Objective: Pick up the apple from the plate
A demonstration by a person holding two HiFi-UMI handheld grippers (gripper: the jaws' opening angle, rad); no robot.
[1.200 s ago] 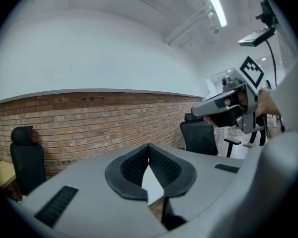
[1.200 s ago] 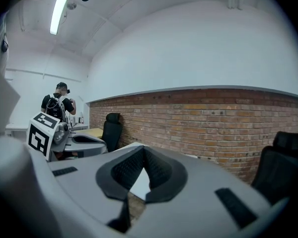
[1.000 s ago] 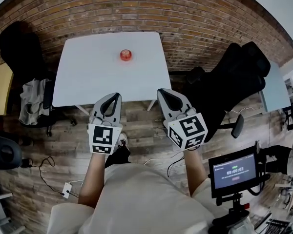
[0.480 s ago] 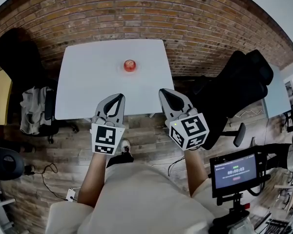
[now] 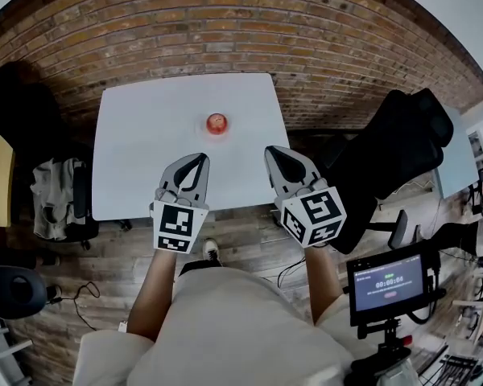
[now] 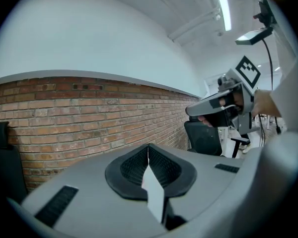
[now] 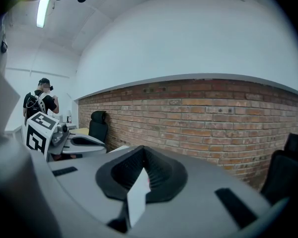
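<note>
Nothing's been grabbed yet: the apple point(image 5: 216, 123) is seen on the desk point(image 5: 137, 167), well apart from the left hand-held gripper point(image 5: 200, 158) and right hand-held gripper point(image 5: 271, 151), both pinched closed and empty.

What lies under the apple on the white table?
A small plate lies there. Only a thin pale rim of it shows around the apple, and its middle is covered by the fruit. The plate itself rests on the white table.
</note>
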